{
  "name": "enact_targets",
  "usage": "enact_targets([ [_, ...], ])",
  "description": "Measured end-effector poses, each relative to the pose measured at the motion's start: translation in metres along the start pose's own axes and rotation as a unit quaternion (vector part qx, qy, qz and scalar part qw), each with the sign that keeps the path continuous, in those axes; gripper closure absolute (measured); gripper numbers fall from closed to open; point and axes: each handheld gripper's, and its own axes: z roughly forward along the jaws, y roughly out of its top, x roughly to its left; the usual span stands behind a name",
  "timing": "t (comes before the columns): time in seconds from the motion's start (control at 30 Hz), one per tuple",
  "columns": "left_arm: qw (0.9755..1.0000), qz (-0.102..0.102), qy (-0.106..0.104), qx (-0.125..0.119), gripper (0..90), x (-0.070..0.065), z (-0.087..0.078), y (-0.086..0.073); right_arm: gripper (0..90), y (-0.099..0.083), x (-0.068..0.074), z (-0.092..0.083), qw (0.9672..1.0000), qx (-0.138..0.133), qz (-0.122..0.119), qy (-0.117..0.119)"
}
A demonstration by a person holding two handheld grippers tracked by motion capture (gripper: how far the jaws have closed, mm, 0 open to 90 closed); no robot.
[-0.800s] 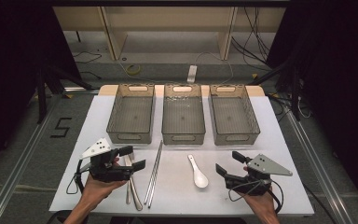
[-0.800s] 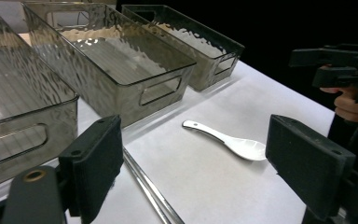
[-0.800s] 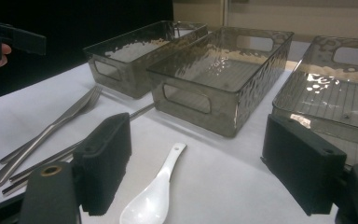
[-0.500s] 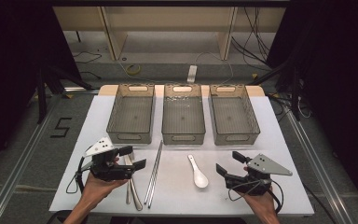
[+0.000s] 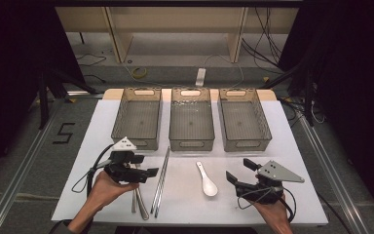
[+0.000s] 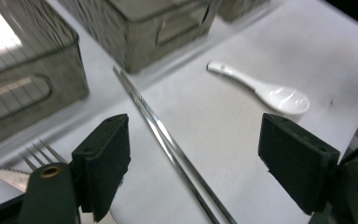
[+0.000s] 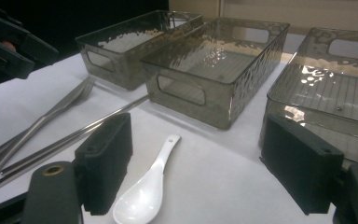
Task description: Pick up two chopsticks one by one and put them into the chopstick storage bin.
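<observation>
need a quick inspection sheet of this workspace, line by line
surface: white table, flat, no spills seen
job's things: metal chopsticks lie below the gap between the left and middle bins; fork and knife lie by the left hand; white spoon lies bowl up, apart from the rest; three clear bins stand in a row at the far side, all look empty
clutter: nothing seen
grippers: left gripper open, over the chopsticks, nothing held; right gripper open, right of the spoon, nothing held
cables: a black cable loops from the left gripper
surroundings: wooden frame and loose floor cables behind the table; a 5 marked on the floor at left
</observation>
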Motion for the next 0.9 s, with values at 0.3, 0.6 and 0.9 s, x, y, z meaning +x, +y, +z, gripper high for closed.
enact_targets([
  [0.3,0.9932,-0.011,0.023,0.113,32.4,0.005,0.031,0.006,25.6,-0.001,0.002,0.002,0.9999,0.009,-0.009,0.008],
  [0.6,0.9827,-0.013,0.034,0.182,44.2,0.006,0.06,0.007,25.7,-0.001,0.003,0.003,0.9997,0.013,-0.01,0.02],
  [0.9,0.9744,-0.004,0.04,0.221,53.8,0.0,0.083,0.01,26.1,-0.001,0.004,0.004,0.9995,0.016,-0.01,0.025],
])
